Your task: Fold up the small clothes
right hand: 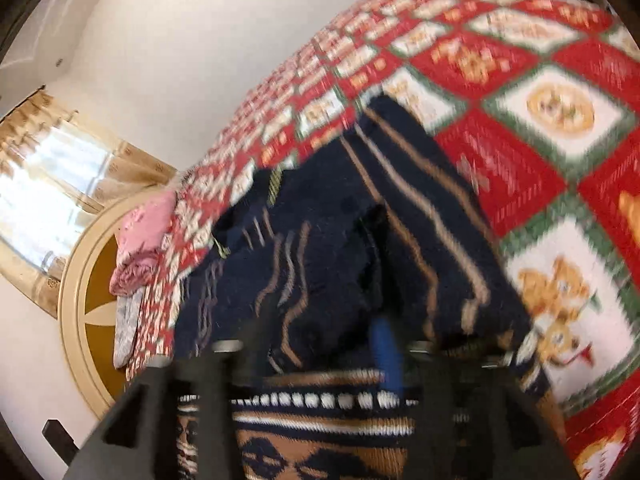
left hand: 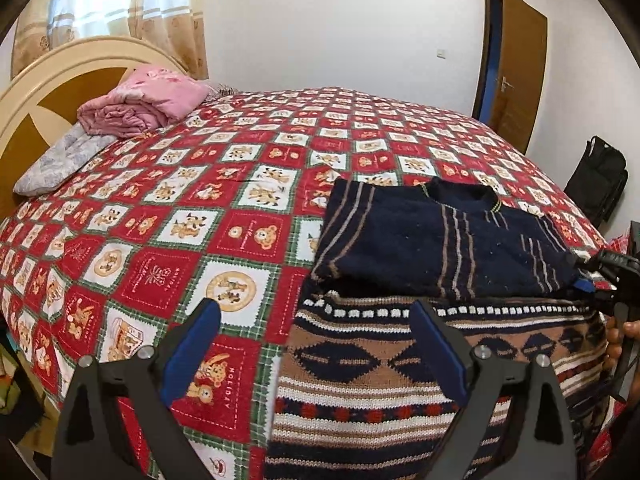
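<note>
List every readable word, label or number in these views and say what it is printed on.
"HOLIDAY": on a red bear square of the bedspread, near the left gripper.
"HOLIDAY": on another red square, tiny but legible.
Other squares carry lettering too small to read.
Right wrist view: blurred, nothing readable.
Sweaters: no text.

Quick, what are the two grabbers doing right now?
Left gripper: open, holding nothing.
Right gripper: shut on the navy sweater.

Bed [left hand: 248,184]: sweaters [left hand: 440,248], perhaps pink quilt [left hand: 148,102].
</note>
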